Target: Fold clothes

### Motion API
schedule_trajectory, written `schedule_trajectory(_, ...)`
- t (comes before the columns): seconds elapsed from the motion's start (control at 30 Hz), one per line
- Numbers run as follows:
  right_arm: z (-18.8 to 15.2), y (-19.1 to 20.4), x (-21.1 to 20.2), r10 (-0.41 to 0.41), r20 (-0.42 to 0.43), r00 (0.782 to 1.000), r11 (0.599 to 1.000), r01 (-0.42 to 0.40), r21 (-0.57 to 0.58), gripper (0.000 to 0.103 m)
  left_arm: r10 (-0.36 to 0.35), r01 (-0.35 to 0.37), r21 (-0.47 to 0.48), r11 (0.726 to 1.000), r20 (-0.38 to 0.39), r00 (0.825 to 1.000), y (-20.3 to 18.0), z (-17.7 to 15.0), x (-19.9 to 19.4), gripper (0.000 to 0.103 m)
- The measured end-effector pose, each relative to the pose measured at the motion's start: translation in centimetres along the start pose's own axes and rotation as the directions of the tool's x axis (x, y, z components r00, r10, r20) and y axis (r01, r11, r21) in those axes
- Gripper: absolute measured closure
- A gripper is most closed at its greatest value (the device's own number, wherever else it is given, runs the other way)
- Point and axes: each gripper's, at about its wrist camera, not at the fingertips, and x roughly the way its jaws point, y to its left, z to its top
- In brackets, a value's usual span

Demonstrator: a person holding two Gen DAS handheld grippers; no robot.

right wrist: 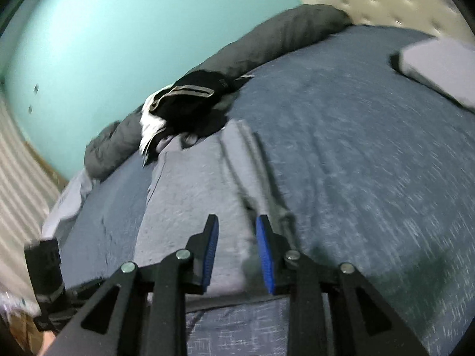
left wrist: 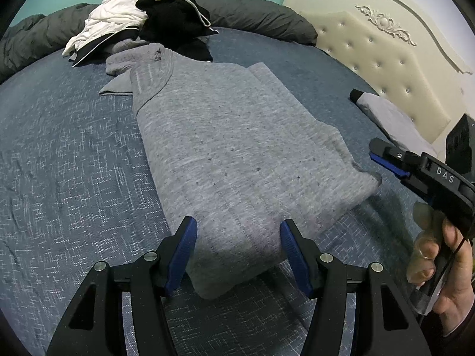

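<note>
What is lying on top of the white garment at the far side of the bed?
A black garment with a white drawstring lies partly over the white garment. Whatever sits beneath this pile is covered; only a dark duvet shows behind it.

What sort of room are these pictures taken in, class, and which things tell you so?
Most likely a bedroom: a bed with a blue cover, a tufted cream headboard and a rolled dark duvet against the teal wall.

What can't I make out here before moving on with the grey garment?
- Grey garment: collar end lies under the black garment, left wrist view.
- Its near hem: hidden behind the right tongs; right wrist view is motion-blurred.
- Folded item by the headboard: too small to identify.
</note>
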Motion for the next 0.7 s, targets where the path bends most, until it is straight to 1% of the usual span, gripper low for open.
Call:
schedule_trajectory(0.03,-0.2,0.6,0.6,0.002,-0.020,1.000,1.000,-0.003,-0.028,0.077,0.002,-0.002,0.000,1.000,-0.001,1.000,0.0,0.0,0.0,0.040)
schedule_trajectory(0.13,-1.0,1.4,3.1,-0.054,-0.113,0.992,0.995,0.043,-0.094,0.077,0.006,-0.006,0.002,1.000,-0.006,1.000,-0.1,0.1,0.0,0.040)
schedule_trajectory(0.17,-1.3,1.0,3.5,-0.076,-0.131,0.988,0.994,0.066,-0.082,0.078,0.006,-0.005,0.003,1.000,-0.008,1.000,-0.2,0.1,0.1,0.040)
schedule_trajectory(0.23,-1.7,0.3,4.3,-0.120,-0.164,0.979,0.992,0.111,-0.059,0.088,0.005,-0.005,0.007,1.000,-0.012,1.000,-0.2,0.1,0.1,0.040)
schedule_trajectory(0.27,-1.7,-0.1,4.3,-0.137,-0.168,0.976,0.990,0.131,-0.048,0.092,0.004,-0.004,0.009,1.000,-0.014,1.000,-0.2,0.2,0.1,0.040)
schedule_trajectory(0.33,-1.7,-0.8,4.4,-0.171,-0.178,0.969,0.985,0.169,-0.026,0.097,0.004,-0.004,0.010,1.000,-0.019,1.000,-0.2,0.2,0.1,0.040)
schedule_trajectory(0.43,-1.6,-1.6,4.4,-0.213,-0.189,0.959,0.976,0.217,0.000,0.097,0.002,-0.002,0.006,1.000,-0.022,1.000,-0.2,0.2,0.1,0.040)
schedule_trajectory(0.53,-1.5,-1.7,4.1,-0.218,-0.183,0.959,0.975,0.224,0.014,0.097,-0.001,0.001,0.002,1.000,-0.023,1.000,-0.1,0.2,0.0,0.040)
schedule_trajectory(0.63,-1.5,-1.8,2.7,-0.228,-0.148,0.962,0.972,0.235,0.030,0.097,-0.005,0.005,-0.004,1.000,-0.024,1.000,0.1,0.1,-0.1,0.039)
schedule_trajectory(0.7,-1.2,-2.3,1.2,-0.204,-0.113,0.972,0.975,0.212,0.061,0.097,-0.009,0.009,-0.011,1.000,-0.024,1.000,0.2,0.0,-0.2,0.039)
